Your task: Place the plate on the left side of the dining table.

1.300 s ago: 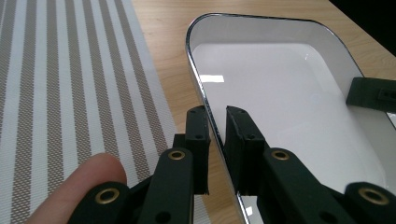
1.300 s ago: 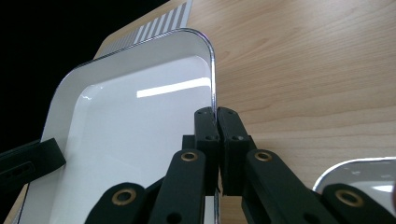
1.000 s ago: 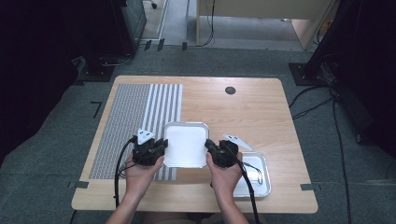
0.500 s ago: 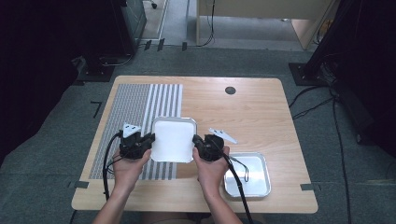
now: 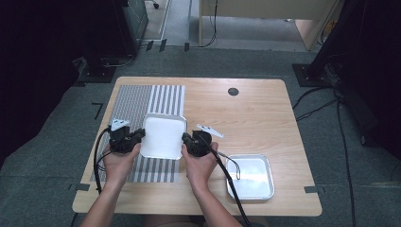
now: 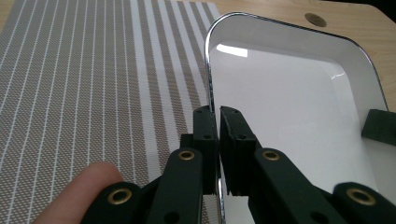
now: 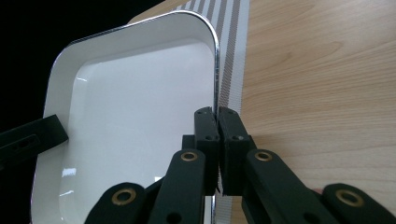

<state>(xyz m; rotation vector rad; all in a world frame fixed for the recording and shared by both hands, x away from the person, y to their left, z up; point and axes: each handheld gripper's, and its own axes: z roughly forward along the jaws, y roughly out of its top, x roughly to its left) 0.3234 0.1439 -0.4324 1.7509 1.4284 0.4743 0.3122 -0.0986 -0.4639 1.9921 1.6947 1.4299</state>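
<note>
White tray (image 5: 162, 135) is pinched by both claws, 1 on each side rim. Left claw (image 5: 140, 135) is clenched on the tray's left rim; in the left gripper view the 2 black jaws sit either side of the chromed edge, 1 pad inside the wall, 1 outside, its jaws having just been closing onto that rim. Right claw (image 5: 185, 140) is clenched on the tray's right rim, same arrangement in the right gripper view: rim between the pads, no gap visible.

Tray location: over the right part of the striped mat (image 5: 137, 113), its right edge about level with the mat's right border. Tray is empty, open side up. From the high view I cannot tell whether it rests on the mat or is lifted just off it.

A 2nd tray (image 5: 250, 176), same shape with a metal rim, sits on the bare wood of the surface (image 5: 265, 113), right of the held tray and nearer the person, well apart from it. The right claw's cable crosses its left edge.
</note>
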